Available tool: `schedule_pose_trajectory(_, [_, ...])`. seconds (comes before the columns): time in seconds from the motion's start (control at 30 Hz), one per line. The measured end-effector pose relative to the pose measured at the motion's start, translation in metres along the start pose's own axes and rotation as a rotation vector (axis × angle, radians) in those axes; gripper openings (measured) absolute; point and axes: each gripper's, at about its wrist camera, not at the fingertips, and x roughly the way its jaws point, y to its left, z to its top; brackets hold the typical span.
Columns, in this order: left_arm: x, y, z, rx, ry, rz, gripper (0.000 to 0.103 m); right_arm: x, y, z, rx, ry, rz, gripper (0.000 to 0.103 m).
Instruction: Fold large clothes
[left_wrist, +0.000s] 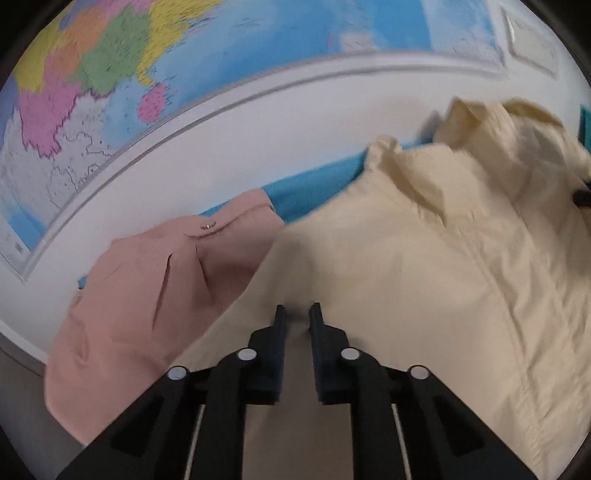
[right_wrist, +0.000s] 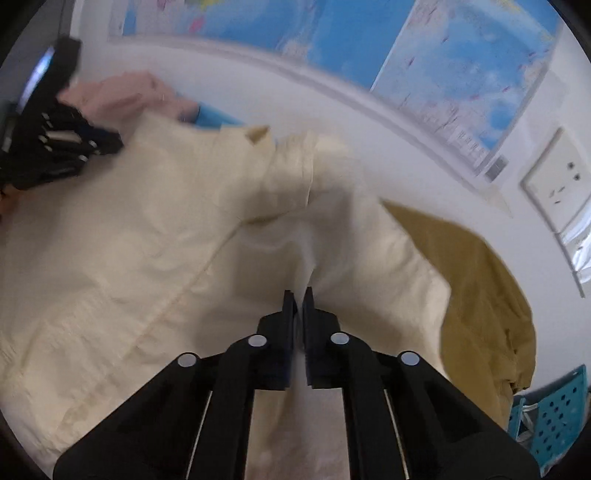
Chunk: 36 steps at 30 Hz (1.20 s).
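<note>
Left tongs (left_wrist: 298, 314) sit low on the cream shirt (left_wrist: 424, 266) in the left wrist view, their two dark fingers a narrow gap apart with a small pucker of cream cloth pinched up between the tips, so they look closed on the fabric, though not fully together. From these tongs the shirt spreads forward and to the right, its placket seam running up and away toward the collar (left_wrist: 476, 122) near the wall; a pink garment (left_wrist: 155, 288) lies just beside it on the left, overlapping a blue surface (left_wrist: 314, 184) under both. In the right wrist view, the right tongs (right_wrist: 300, 297) stand nearly shut, a ridge of the same cream shirt (right_wrist: 129, 240) gathered between the tips, so they too appear to grip it. Here the collar (right_wrist: 295, 147) lies ahead and the body of the shirt stretches off to the left, where the left tongs (right_wrist: 85, 147) bite the far edge. A mustard garment (right_wrist: 480, 295) lies just beside the shirt on the right. Judging by this, the shirt's long axis runs from the tongs toward the wall, each pair holding one side, so the fold probably turns on moving both together along that axis.
</note>
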Motion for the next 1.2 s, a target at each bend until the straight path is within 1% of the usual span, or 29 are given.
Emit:
schedule_pose_trajectory(0.03, [-0.003, 0.008, 0.005, -0.039, -0.017, -0.025, 0.006, -0.010, -0.001, 0.004, -0.003, -0.037, -0.010, 0.002])
schedule_pose_trajectory(0.07, [-0.008, 0.015, 0.011, -0.065, -0.037, -0.032, 0.004, -0.019, -0.003, 0.008, 0.003, -0.078, -0.026, 0.002])
schedule_pose_trajectory(0.1, [-0.013, 0.019, 0.016, -0.075, -0.062, -0.021, 0.004, -0.029, -0.010, 0.013, 0.039, -0.124, -0.030, 0.002])
schedule_pose_trajectory(0.13, [-0.017, 0.021, 0.019, -0.078, -0.083, -0.004, 0.004, -0.033, -0.016, 0.016, 0.077, -0.146, -0.020, 0.002])
schedule_pose_trajectory(0.17, [-0.019, 0.024, 0.022, -0.084, -0.098, 0.006, 0.004, -0.032, -0.022, 0.018, 0.111, -0.157, -0.013, 0.002])
schedule_pose_trajectory(0.27, [-0.015, 0.027, 0.024, -0.100, -0.095, 0.005, 0.008, -0.003, -0.023, 0.013, 0.118, -0.099, -0.023, 0.004])
schedule_pose_trajectory(0.33, [-0.009, 0.022, 0.020, -0.080, -0.075, 0.017, 0.018, 0.016, -0.022, 0.005, 0.106, -0.018, -0.028, 0.014])
schedule_pose_trajectory(0.37, [-0.007, 0.017, 0.016, -0.062, -0.070, 0.025, 0.023, 0.017, -0.023, 0.002, 0.115, -0.011, -0.023, 0.019])
schedule_pose_trajectory(0.4, [-0.007, 0.014, 0.012, -0.043, -0.070, 0.024, 0.029, 0.010, -0.027, -0.002, 0.125, -0.026, -0.004, 0.030])
schedule_pose_trajectory(0.43, [-0.008, 0.008, 0.008, -0.021, -0.067, 0.027, 0.033, 0.003, -0.030, -0.004, 0.134, -0.037, -0.009, 0.036])
schedule_pose_trajectory(0.47, [-0.012, 0.005, 0.004, -0.011, -0.069, 0.032, 0.040, -0.013, -0.035, -0.009, 0.147, -0.068, -0.009, 0.051])
schedule_pose_trajectory(0.53, [-0.025, -0.002, -0.005, 0.020, -0.093, 0.015, 0.049, -0.046, -0.044, -0.021, 0.142, -0.135, -0.032, 0.072])
schedule_pose_trajectory(0.57, [-0.031, -0.005, -0.009, 0.031, -0.104, 0.009, 0.057, -0.065, -0.049, -0.030, 0.136, -0.161, -0.056, 0.072])
schedule_pose_trajectory(0.6, [-0.037, -0.008, -0.013, 0.039, -0.113, 0.000, 0.062, -0.076, -0.052, -0.036, 0.135, -0.167, -0.064, 0.072])
schedule_pose_trajectory(0.67, [-0.051, -0.017, -0.024, 0.061, -0.129, -0.039, 0.063, -0.092, -0.065, -0.058, 0.169, -0.162, -0.066, 0.071])
schedule_pose_trajectory(0.7, [-0.058, -0.024, -0.030, 0.080, -0.129, -0.069, 0.066, -0.093, -0.075, -0.074, 0.197, -0.131, -0.076, 0.066])
schedule_pose_trajectory(0.73, [-0.063, -0.031, -0.035, 0.105, -0.129, -0.096, 0.068, -0.086, -0.078, -0.078, 0.208, -0.104, -0.096, 0.062])
schedule_pose_trajectory(0.77, [-0.066, -0.039, -0.039, 0.134, -0.130, -0.116, 0.071, -0.074, -0.082, -0.085, 0.218, -0.056, -0.121, 0.053])
schedule_pose_trajectory(0.8, [-0.070, -0.050, -0.044, 0.175, -0.133, -0.132, 0.074, -0.063, -0.091, -0.096, 0.245, -0.004, -0.145, 0.051])
schedule_pose_trajectory(0.87, [-0.072, -0.071, -0.049, 0.237, -0.119, -0.112, 0.074, -0.052, -0.101, -0.106, 0.302, 0.036, -0.154, 0.052])
schedule_pose_trajectory(0.9, [-0.073, -0.082, -0.051, 0.252, -0.106, -0.097, 0.074, -0.056, -0.108, -0.111, 0.344, 0.030, -0.139, 0.056])
schedule_pose_trajectory(0.93, [-0.073, -0.087, -0.052, 0.261, -0.095, -0.073, 0.074, -0.063, -0.115, -0.116, 0.387, 0.000, -0.098, 0.061])
schedule_pose_trajectory(0.97, [-0.075, -0.090, -0.052, 0.262, -0.095, -0.064, 0.074, -0.079, -0.121, -0.123, 0.433, -0.050, -0.063, 0.069])
schedule_pose_trajectory(1.0, [-0.082, -0.090, -0.052, 0.259, -0.106, -0.083, 0.074, -0.090, -0.124, -0.127, 0.456, -0.086, -0.059, 0.078])
schedule_pose_trajectory(1.07, [-0.096, -0.091, -0.053, 0.256, -0.138, -0.116, 0.074, -0.126, -0.128, -0.152, 0.495, -0.144, -0.074, 0.084])
schedule_pose_trajectory(1.1, [-0.104, -0.093, -0.053, 0.257, -0.153, -0.123, 0.075, -0.141, -0.128, -0.168, 0.523, -0.159, -0.063, 0.088])
schedule_pose_trajectory(1.13, [-0.114, -0.097, -0.052, 0.264, -0.171, -0.132, 0.076, -0.151, -0.128, -0.184, 0.549, -0.158, -0.043, 0.091])
schedule_pose_trajectory(1.17, [-0.120, -0.100, -0.050, 0.266, -0.183, -0.138, 0.079, -0.160, -0.130, -0.202, 0.575, -0.145, -0.015, 0.097])
schedule_pose_trajectory(1.2, [-0.126, -0.103, -0.049, 0.267, -0.198, -0.152, 0.080, -0.162, -0.129, -0.213, 0.593, -0.134, 0.003, 0.097])
